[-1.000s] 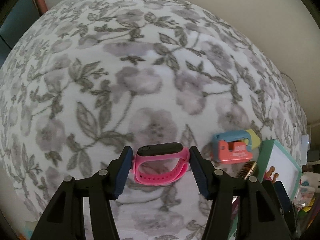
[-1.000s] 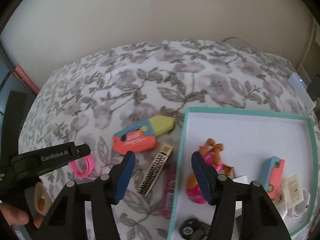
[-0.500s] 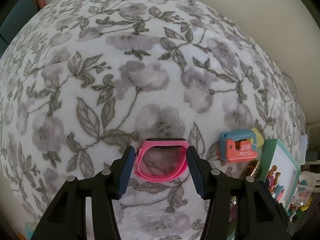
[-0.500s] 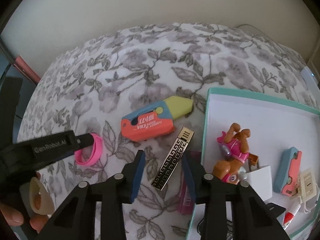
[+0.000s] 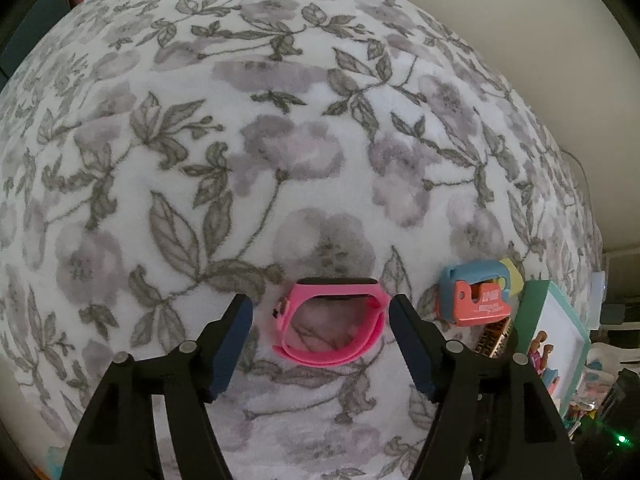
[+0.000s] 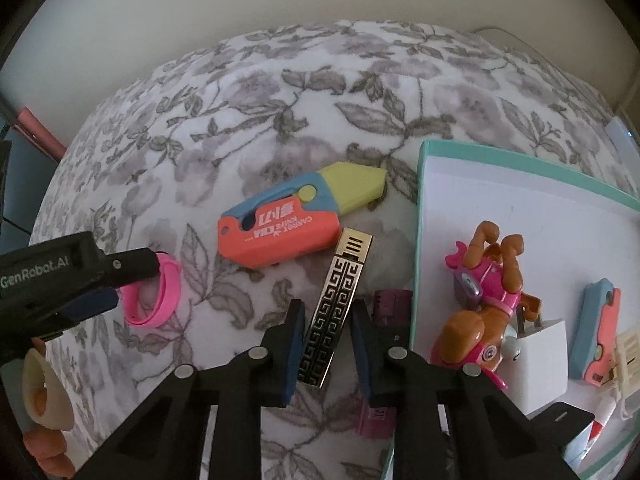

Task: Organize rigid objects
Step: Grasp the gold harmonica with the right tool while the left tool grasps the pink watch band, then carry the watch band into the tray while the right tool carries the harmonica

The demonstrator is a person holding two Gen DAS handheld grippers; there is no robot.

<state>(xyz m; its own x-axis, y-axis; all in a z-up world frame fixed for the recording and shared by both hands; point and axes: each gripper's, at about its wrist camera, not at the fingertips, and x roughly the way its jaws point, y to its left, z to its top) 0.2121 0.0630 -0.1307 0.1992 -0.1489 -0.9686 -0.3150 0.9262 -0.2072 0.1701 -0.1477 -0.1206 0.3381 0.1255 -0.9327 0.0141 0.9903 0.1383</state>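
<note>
A pink wristband (image 5: 320, 358) lies on the floral bedspread (image 5: 280, 140) between the fingers of my left gripper (image 5: 322, 304). Its jaws are opening and neither pad touches the band. The right wrist view shows the same band (image 6: 170, 280) beside the left gripper (image 6: 136, 280). My right gripper (image 6: 328, 306) points down over a gold and black patterned bar (image 6: 340, 280). Its jaws are closing on the bar, which sits slanted between them with both pads against its sides. An orange, blue and yellow toy knife (image 6: 280, 232) lies just beyond the bar.
A teal-rimmed white box (image 6: 420, 200) at the right holds a toy dog (image 6: 488, 300), a white charger (image 6: 544, 352) and a second toy knife (image 6: 596, 336). A maroon item (image 6: 392, 300) lies by the box edge. A person's fingers (image 6: 44, 452) show at the bottom left.
The left jaws have spread away from the wristband, which now rests on the bedspread. The right gripper has dropped onto the patterned bar and its jaws have narrowed around it.
</note>
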